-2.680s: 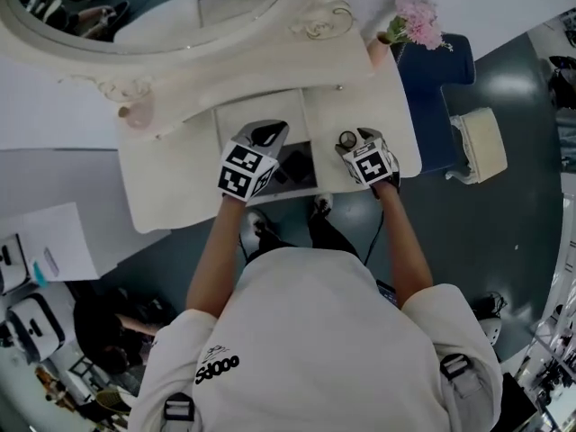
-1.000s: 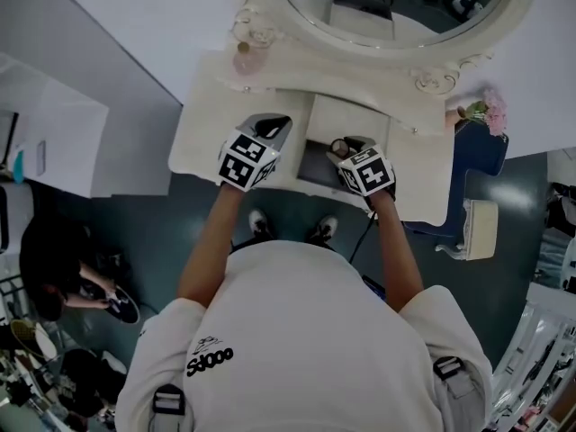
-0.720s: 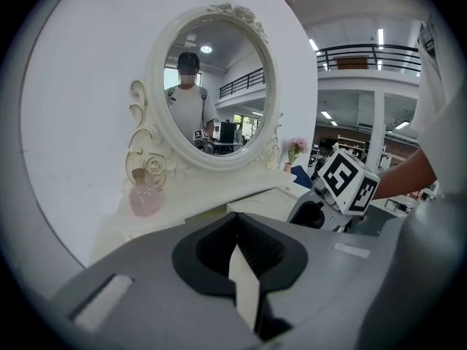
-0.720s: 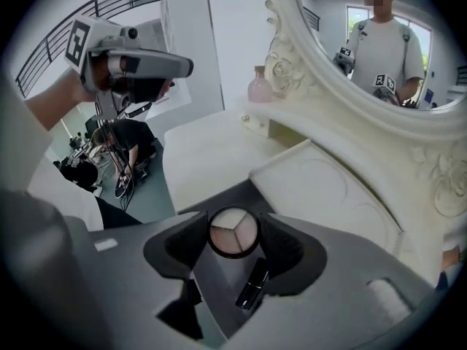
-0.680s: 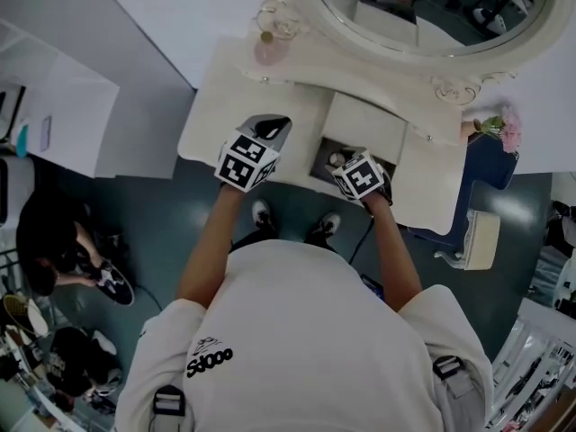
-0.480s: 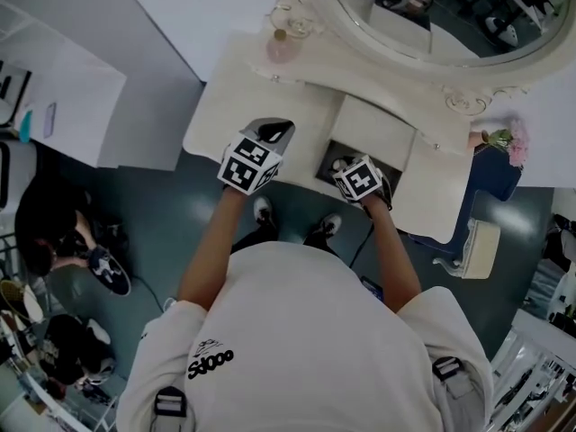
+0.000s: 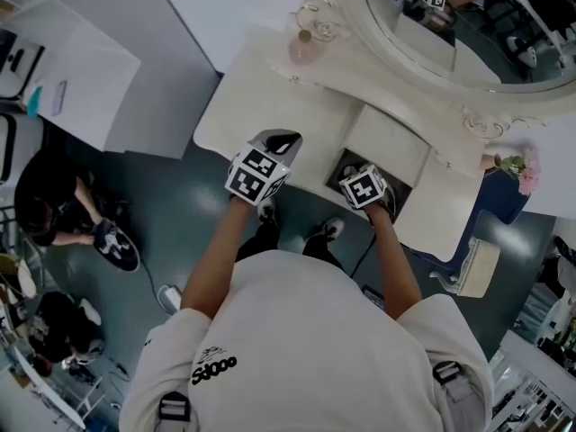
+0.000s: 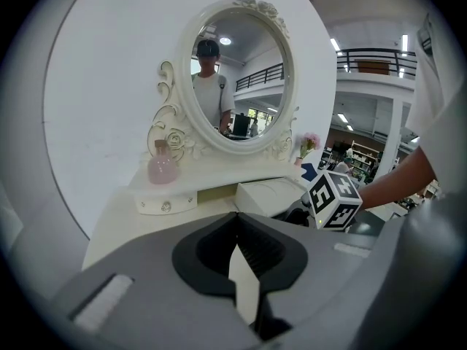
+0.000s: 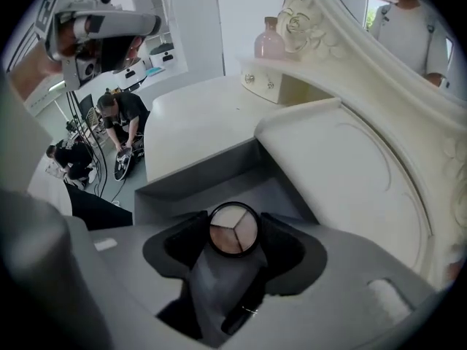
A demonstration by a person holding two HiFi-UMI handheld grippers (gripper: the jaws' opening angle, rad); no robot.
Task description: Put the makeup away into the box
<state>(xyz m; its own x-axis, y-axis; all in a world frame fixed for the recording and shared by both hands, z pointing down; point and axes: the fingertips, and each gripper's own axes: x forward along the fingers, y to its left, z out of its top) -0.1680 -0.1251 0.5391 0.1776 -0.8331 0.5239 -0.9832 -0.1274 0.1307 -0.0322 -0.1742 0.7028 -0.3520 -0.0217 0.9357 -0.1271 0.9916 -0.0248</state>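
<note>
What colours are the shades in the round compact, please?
The compact has three wedges: pale beige, tan and brown, black-rimmed; clearest in the right gripper view.

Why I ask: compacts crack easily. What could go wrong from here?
1. The right gripper pinches the round compact by its rim only, so it could slip and fall into the box.
2. If released before it rests on the box floor, it might land hard or flip.
3. The open lid stands close beside the gripper and could get bumped.
</note>
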